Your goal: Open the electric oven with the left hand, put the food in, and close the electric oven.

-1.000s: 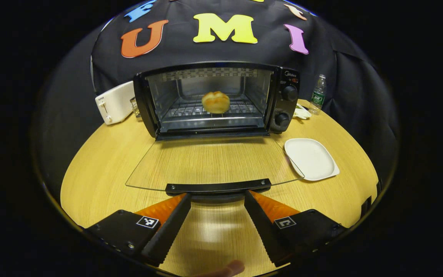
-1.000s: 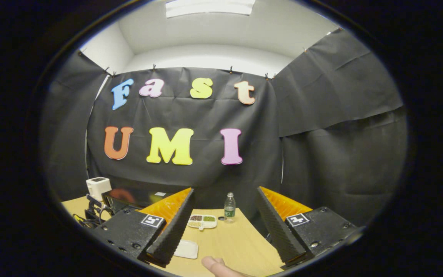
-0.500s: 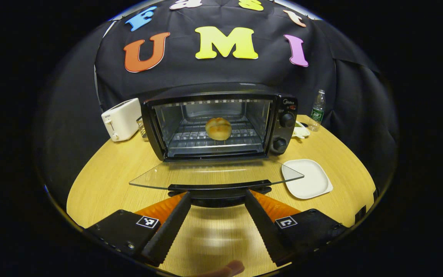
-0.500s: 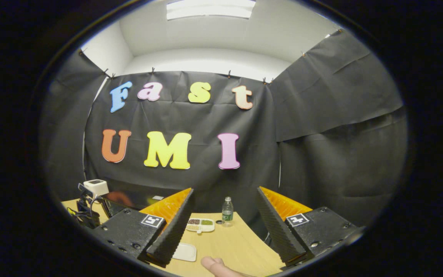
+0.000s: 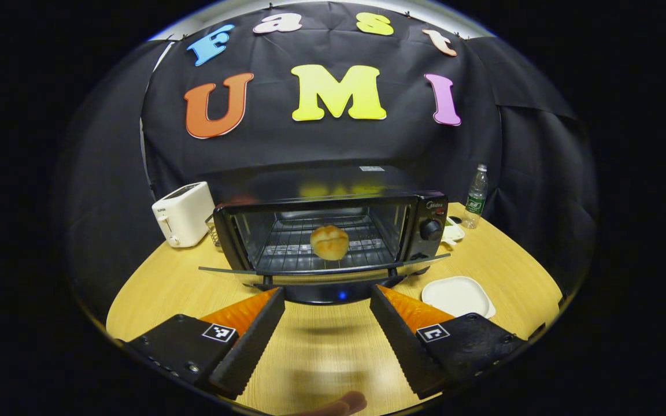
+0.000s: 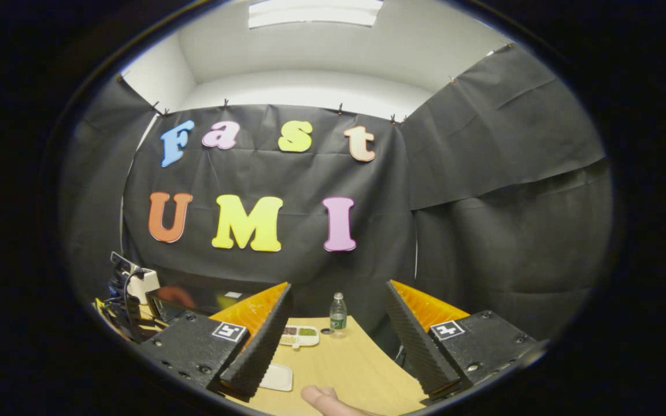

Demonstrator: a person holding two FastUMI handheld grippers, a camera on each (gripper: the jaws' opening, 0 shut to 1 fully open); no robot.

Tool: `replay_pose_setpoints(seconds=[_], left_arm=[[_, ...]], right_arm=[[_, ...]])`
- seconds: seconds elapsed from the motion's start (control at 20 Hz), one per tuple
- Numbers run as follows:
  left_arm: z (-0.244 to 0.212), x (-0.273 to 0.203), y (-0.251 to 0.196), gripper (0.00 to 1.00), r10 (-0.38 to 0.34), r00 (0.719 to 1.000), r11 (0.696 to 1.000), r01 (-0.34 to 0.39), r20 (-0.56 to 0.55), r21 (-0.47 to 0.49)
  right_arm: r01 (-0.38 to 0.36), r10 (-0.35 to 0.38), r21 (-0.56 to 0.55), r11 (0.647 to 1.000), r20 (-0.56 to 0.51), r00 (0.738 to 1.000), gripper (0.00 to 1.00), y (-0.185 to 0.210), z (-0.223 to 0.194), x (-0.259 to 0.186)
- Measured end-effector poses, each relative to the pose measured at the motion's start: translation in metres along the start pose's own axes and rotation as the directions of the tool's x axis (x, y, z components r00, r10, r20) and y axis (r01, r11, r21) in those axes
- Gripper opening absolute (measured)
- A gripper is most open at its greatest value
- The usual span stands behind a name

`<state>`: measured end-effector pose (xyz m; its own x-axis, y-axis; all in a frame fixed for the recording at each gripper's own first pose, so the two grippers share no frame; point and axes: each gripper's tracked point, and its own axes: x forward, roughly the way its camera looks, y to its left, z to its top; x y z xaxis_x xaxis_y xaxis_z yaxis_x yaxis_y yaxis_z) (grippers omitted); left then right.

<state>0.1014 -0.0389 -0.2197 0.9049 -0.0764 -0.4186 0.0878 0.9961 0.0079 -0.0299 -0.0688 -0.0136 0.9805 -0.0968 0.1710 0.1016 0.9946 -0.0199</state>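
One oven (image 5: 333,231), one bun (image 5: 329,242) (inside), one plate (image 5: 458,296).

oven door (image 5: 321,269) lifted — now edge-on, half-raised

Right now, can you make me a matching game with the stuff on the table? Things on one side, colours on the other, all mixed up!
Things:
1. bread roll
2. toaster
3. oven
4. bottle label

Colours:
A. black
B. green
C. golden brown
D. white

Pairs: 1-C, 2-D, 3-A, 4-B
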Motion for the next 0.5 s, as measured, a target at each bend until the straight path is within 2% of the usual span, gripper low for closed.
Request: replay_pose_setpoints(seconds=[0.15, 0.45, 0.5], left_arm=[[0.012, 0.005, 0.008, 0.97, 0.022, 0.999, 1.0, -0.022, 0.033, -0.003], [0.029, -0.027, 0.013, 0.97, 0.018, 0.996, 1.0, -0.017, 0.092, -0.016], [0.032, -0.034, 0.015, 0.97, 0.023, 0.994, 1.0, -0.021, 0.105, -0.019]], right_arm=[[0.004, -0.004, -0.004, 1.0, 0.002, 1.0, 0.94, 0.002, 0.003, -0.003], [0.002, -0.002, -0.011, 1.0, 0.014, 1.0, 0.94, 0.007, 0.01, -0.011], [0.0, 0.001, -0.011, 1.0, 0.013, 1.0, 1.0, 0.009, 0.011, -0.014]])
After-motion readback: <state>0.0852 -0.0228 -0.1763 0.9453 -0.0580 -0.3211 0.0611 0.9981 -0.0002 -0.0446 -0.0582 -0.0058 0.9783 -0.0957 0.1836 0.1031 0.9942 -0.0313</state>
